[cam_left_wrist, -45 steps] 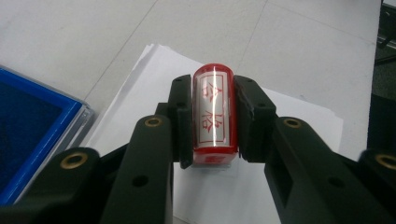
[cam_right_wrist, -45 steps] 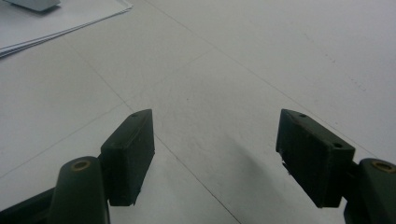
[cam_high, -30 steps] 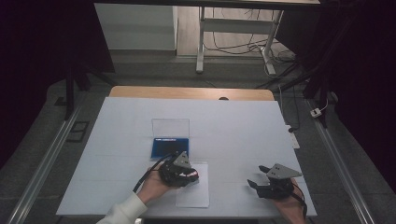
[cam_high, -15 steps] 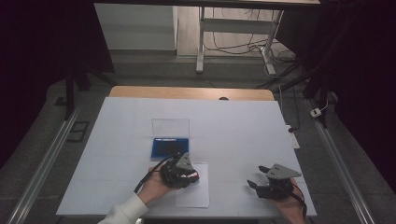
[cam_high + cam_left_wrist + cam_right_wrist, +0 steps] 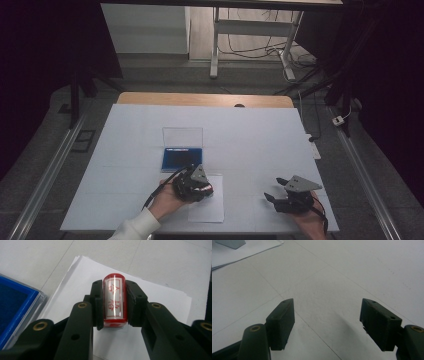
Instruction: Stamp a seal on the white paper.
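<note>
Two jaws of the left gripper point(image 5: 113, 322) clamp a red stamp point(image 5: 114, 301), long axis along them, over the paper sheet point(image 5: 206, 207), near-right of the blue ink pad point(image 5: 181, 158); the right gripper point(image 5: 327, 323) gapes idle.

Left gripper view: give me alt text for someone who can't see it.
The left tongs are shut on a red cylindrical stamp with red characters on its label, held over a sheet of white paper. A blue ink pad in a clear case sits at the left edge.
</note>
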The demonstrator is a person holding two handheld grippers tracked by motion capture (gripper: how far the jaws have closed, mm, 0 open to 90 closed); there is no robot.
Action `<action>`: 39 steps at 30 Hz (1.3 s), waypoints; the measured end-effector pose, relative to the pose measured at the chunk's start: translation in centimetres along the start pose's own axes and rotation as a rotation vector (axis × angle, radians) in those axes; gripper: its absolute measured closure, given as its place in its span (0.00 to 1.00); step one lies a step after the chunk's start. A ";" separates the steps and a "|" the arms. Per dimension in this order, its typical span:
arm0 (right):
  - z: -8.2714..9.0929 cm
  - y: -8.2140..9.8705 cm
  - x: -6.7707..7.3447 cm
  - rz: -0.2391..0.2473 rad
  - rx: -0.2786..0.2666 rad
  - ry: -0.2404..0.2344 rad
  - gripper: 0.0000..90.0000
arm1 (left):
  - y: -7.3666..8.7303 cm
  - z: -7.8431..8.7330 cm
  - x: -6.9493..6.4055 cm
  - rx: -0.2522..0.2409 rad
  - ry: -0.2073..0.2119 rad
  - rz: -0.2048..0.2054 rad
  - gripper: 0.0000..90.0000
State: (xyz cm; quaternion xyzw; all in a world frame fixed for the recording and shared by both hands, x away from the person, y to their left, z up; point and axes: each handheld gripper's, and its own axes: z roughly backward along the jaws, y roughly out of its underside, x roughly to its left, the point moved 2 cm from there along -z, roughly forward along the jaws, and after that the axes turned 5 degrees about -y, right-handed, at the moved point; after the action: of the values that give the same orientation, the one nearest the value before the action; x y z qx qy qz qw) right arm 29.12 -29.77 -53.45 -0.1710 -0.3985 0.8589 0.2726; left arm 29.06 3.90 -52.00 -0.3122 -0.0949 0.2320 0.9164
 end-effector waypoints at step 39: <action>-0.1 -0.2 0.2 0.000 -0.018 -0.010 0.30 | -0.2 -0.1 -0.2 0.017 -0.013 -0.008 0.79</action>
State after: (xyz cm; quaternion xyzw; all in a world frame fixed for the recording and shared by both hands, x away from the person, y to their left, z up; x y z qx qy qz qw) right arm 29.11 -29.45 -53.39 -0.1691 -0.4077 0.8560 0.2691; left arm 29.00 3.62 -52.02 -0.3026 -0.1001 0.2309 0.9193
